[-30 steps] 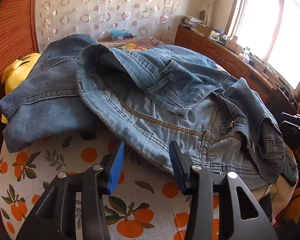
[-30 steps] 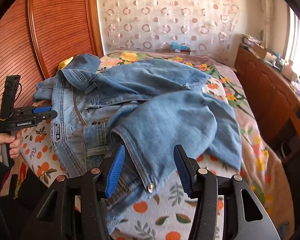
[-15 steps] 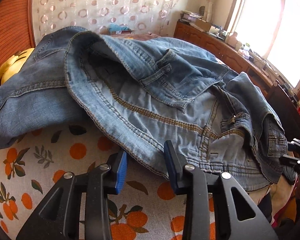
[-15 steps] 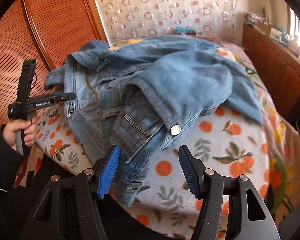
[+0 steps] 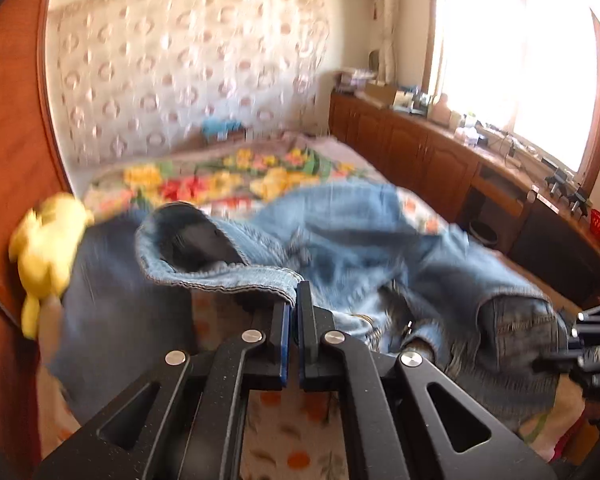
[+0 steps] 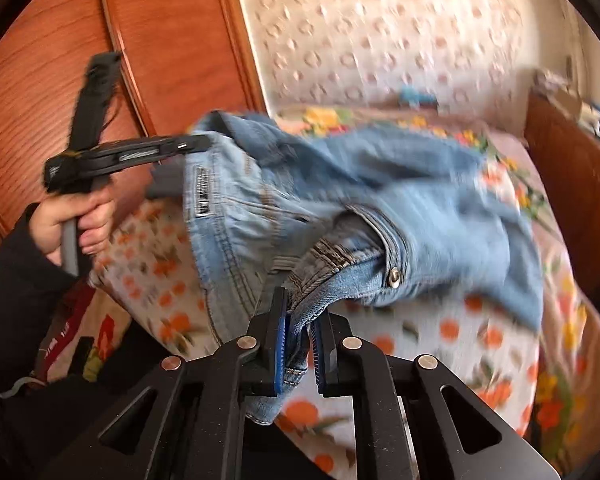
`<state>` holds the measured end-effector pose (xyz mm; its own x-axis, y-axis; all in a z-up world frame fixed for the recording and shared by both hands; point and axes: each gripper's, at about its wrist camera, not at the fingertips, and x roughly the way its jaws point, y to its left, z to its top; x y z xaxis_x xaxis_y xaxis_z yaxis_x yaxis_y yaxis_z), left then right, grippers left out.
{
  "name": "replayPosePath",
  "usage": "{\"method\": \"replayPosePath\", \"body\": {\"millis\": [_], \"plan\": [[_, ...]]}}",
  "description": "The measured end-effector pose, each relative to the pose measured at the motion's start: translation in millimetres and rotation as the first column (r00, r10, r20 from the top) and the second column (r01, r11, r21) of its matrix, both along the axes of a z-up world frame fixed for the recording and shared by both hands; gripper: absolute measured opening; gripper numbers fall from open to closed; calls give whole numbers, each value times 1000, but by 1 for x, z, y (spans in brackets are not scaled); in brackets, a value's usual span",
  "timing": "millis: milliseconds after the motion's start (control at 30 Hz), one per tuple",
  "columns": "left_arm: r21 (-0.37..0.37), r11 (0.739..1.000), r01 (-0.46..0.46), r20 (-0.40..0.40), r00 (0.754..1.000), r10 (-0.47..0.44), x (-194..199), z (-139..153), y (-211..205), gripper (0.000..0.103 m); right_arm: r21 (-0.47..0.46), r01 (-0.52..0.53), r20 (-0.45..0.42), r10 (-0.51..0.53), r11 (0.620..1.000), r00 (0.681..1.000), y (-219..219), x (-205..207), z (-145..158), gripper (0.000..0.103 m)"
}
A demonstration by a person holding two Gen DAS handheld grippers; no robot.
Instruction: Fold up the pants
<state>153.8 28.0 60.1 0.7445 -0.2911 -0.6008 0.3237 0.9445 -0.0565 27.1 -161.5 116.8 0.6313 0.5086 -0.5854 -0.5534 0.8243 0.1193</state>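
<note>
A second ago both tongs stood wide open in front of the jeans, which lay flat on the bed. Now the left gripper (image 5: 293,304) is pinched tight on the edge of the jeans (image 5: 364,248), right at the waistband, and that edge is lifted up off the bed (image 5: 284,432). In the left view the cloth rises from the fingertips toward 10 o'clock, making a dark open loop. The room looks smeared now, while before it was sharp.

The right gripper (image 6: 300,320) has jaws that are closing, with a thick fold of the jeans (image 6: 380,200) between the blue pads (image 6: 281,344). The pads press on the cloth. The metal button (image 6: 393,278) sits toward 2 o'clock from the fingertips. Half a second ago this button end lay loose in front of open jaws.

In the right view, the left gripper (image 6: 198,143) is seen at 10 o'clock, higher than it was, with a hand (image 6: 78,220) around its handle. The jeans stretch between the two tongs and sag onto the orange-flower sheet.

Edges: the wooden headboard (image 5: 8,140) curves close along 9 o'clock in the left view, with a yellow soft toy (image 5: 48,252) just beside the jeans. A wooden cabinet (image 5: 440,160) runs along the bed toward 2 o'clock, under a bright window (image 5: 516,60). The far half of the bed, with its flower blanket (image 5: 228,180) at 12 o'clock, is free of the jeans. In the right view, bare sheet lies open from 3 to 5 o'clock.
</note>
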Motion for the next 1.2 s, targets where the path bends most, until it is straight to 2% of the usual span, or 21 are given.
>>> {"method": "replayPosePath", "body": {"millis": [133, 200, 333, 400, 500, 667, 800, 867, 1000, 1133, 1200], "plan": [[14, 1000, -18, 67, 998, 17, 20, 49, 2, 3, 28, -44, 82, 42, 999, 996, 14, -2, 39, 11], [23, 999, -32, 93, 995, 29, 25, 66, 7, 3, 64, -75, 90, 69, 995, 993, 22, -1, 52, 11], [10, 998, -58, 144, 988, 56, 24, 92, 29, 3, 97, -135, 96, 126, 986, 987, 41, 2, 62, 11], [12, 997, -76, 151, 986, 73, 23, 95, 40, 3, 107, -161, 99, 151, 981, 984, 46, 0, 62, 11], [36, 994, -102, 125, 987, 97, 28, 81, 51, 3, 118, -198, 85, 188, 973, 978, 55, 1, 50, 11], [56, 993, -103, 9, 995, 103, 39, 22, 63, 3, 112, -206, -16, 209, 972, 978, 65, 27, 1, 11], [80, 992, -93, -37, 995, 96, 36, -14, 60, 3, 77, -189, -74, 195, 979, 978, 70, 45, -39, 11], [93, 992, -84, -46, 995, 89, 28, -25, 56, 4, 64, -188, -95, 193, 980, 977, 71, 51, -50, 11], [101, 993, -53, -74, 995, 60, 11, -40, 50, 5, 26, -178, -99, 180, 984, 979, 71, 57, -57, 19], [93, 995, -37, -77, 996, 44, -4, -46, 53, 21, 4, -163, -78, 163, 987, 984, 58, 55, -56, 28], [79, 996, -33, -67, 997, 38, -13, -47, 56, 37, -11, -152, -70, 151, 988, 986, 44, 53, -58, 30]]}}
